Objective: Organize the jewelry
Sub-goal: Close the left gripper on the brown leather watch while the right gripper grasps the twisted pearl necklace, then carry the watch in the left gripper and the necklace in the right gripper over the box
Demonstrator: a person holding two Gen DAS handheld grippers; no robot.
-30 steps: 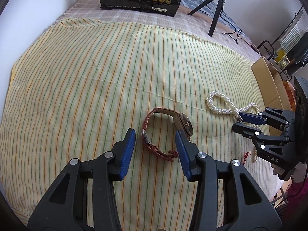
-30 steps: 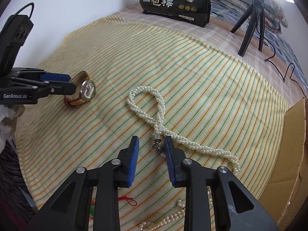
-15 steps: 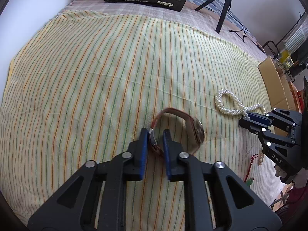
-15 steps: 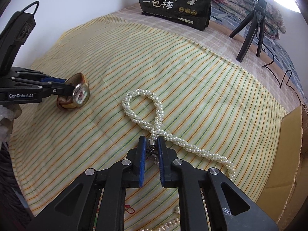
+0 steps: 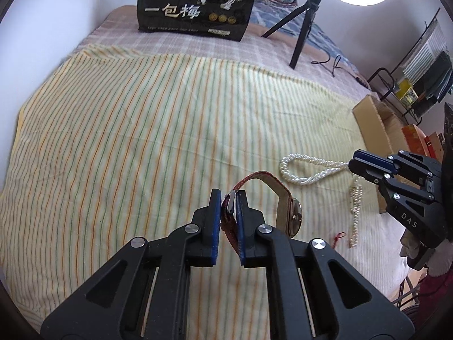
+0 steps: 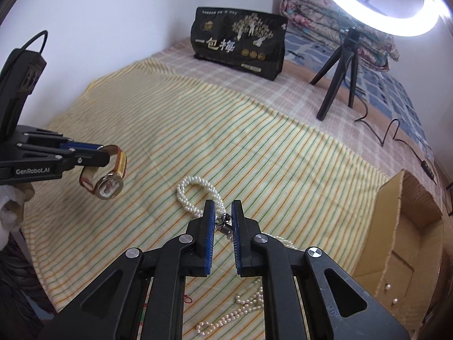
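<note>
My left gripper (image 5: 228, 198) is pinched on the red strap of the watch (image 5: 291, 215), near its buckle, and the watch hangs off the cloth (image 5: 141, 141): from the right camera I see its strap looped out past the left fingers (image 6: 85, 157) and its round gold face (image 6: 109, 187) tilted down and toward me, clear of the stripes below. My right gripper (image 6: 222, 221) is closed on the small dark clasp of the thick pearl rope (image 6: 192, 195); the clasp sits between the blue pads, and the rope's twisted loop lies on the cloth just ahead of the fingertips, while its other length runs off to my right under the gripper. From the left camera the rope (image 5: 308, 170) reads as a loop lying flat with its end drawn up into the right fingers (image 5: 371, 165). A thinner pearl strand (image 6: 237, 308) lies loose on the cloth nearer me, beside a bit of red thread (image 6: 187, 306). A cardboard box (image 6: 407, 226) stands open at the right edge of the bed, and a few loose pearls show low on its near side. Farther back, a black bag (image 6: 240, 45) with gold print stands upright on the checked sheet, and a ring light (image 6: 376, 2) on a small black tripod (image 6: 339, 65) stands to its right.
</note>
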